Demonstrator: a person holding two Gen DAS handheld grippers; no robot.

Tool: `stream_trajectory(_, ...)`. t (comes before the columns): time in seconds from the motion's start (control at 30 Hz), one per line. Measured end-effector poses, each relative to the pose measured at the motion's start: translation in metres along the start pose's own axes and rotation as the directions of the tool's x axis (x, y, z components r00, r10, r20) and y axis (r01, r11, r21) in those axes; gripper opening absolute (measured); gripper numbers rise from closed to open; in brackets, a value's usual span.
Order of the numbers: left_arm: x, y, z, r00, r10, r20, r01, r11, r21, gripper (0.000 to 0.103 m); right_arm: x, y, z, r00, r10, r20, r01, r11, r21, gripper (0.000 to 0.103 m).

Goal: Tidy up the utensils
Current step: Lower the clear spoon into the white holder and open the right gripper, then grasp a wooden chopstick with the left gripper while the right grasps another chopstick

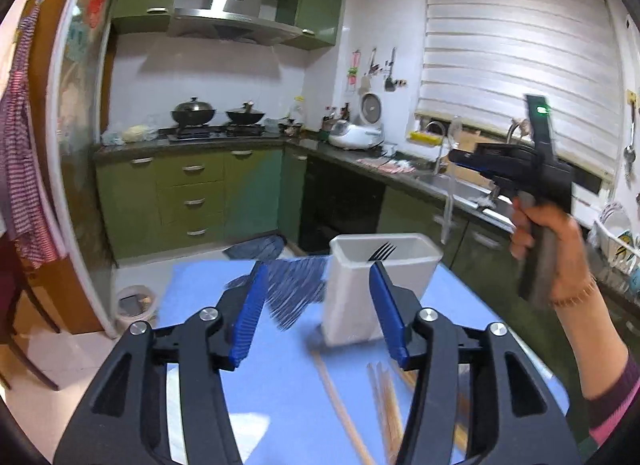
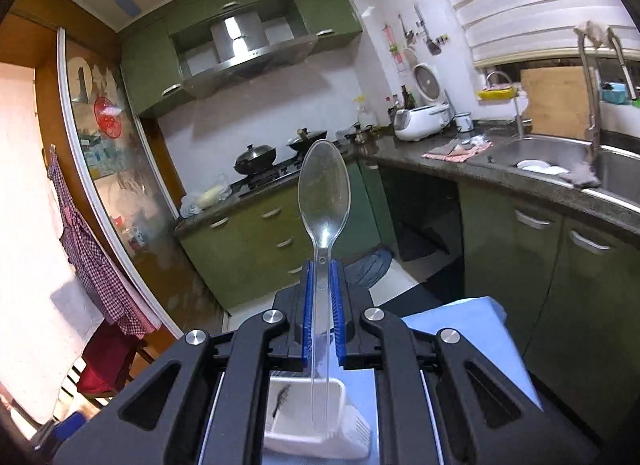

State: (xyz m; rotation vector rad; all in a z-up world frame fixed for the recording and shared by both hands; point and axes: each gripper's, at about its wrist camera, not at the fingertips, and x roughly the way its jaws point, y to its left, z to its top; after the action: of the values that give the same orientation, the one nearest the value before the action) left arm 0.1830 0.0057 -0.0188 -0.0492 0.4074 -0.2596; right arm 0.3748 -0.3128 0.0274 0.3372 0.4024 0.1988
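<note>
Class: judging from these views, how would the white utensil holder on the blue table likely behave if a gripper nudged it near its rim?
The holder is tall, narrow and thin-walled, so it probably tips rather than slides. It holds only a black fork, so it is likely light.

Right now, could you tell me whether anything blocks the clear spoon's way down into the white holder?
Nothing visible does. The right hand-held gripper holds the clear spoon handle-down over the white holder, whose open top holds only a black fork at one side.
</note>
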Motion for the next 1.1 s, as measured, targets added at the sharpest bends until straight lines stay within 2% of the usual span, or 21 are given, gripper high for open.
stream_trajectory(0.17,-0.015,0.015,-0.013,0.999,0.032,-0.041,-0.032,0.999,0.013,0.050,0.027,0.010,-0.028,0.999,0.018,-0.046,-0.021,0.998,-0.054,0.010)
stream_trajectory(0.5,0.003,0.009,-0.022,0.994,-0.018,-0.107,0.018,1.000,-0.002,0.051,0.006,-0.005,-0.082,0.996,-0.006,-0.084,-0.002,0.995,-0.103,0.010)
stream_trajectory(0.6,0.011,0.001,-0.025,0.989,-0.030,-0.142,0.030,1.000,-0.001,0.051,0.003,-0.007,-0.091,0.994,-0.008,-0.113,-0.005,0.993,-0.118,0.016)
stream_trajectory(0.63,0.015,-0.002,-0.026,0.987,-0.024,-0.161,0.026,1.000,0.010,0.051,0.000,-0.006,-0.093,0.994,-0.012,-0.111,-0.003,0.992,-0.129,0.025)
stream_trajectory(0.67,0.016,-0.004,-0.028,0.985,-0.023,-0.171,0.026,1.000,0.016,0.051,-0.003,-0.005,-0.095,0.994,-0.015,-0.108,0.000,0.990,-0.140,0.028)
stream_trajectory(0.73,0.019,-0.009,-0.034,0.980,-0.011,-0.197,0.018,0.999,0.032,0.051,-0.012,-0.002,-0.098,0.995,-0.020,-0.094,0.004,0.987,-0.163,0.028)
stream_trajectory(0.83,0.031,-0.012,-0.041,0.962,-0.003,-0.273,0.010,1.000,0.026,0.051,-0.033,-0.001,-0.100,0.996,-0.039,-0.077,0.025,0.984,-0.178,0.028)
stream_trajectory(0.93,0.054,-0.010,-0.052,0.919,-0.017,-0.393,0.009,1.000,-0.020,0.051,-0.052,-0.003,-0.106,0.991,-0.065,-0.114,0.043,0.981,-0.190,0.028)
stream_trajectory(1.0,0.075,-0.008,-0.062,0.880,-0.024,-0.475,-0.003,0.998,-0.055,0.050,-0.060,-0.008,-0.117,0.979,-0.099,-0.176,0.061,0.977,-0.206,0.028)
stream_trajectory(1.03,0.081,-0.008,-0.066,0.867,-0.022,-0.498,-0.009,0.998,-0.060,0.050,-0.062,-0.012,-0.122,0.973,-0.108,-0.204,0.065,0.976,-0.207,0.028)
stream_trajectory(1.07,0.094,-0.008,-0.072,0.846,-0.017,-0.533,-0.022,0.998,-0.066,0.049,-0.064,-0.017,-0.131,0.961,-0.122,-0.248,0.069,0.975,-0.211,0.028)
stream_trajectory(1.1,0.099,-0.008,-0.076,0.836,-0.014,-0.549,-0.028,0.997,-0.068,0.047,-0.065,-0.023,-0.139,0.951,-0.132,-0.281,0.071,0.974,-0.215,0.028)
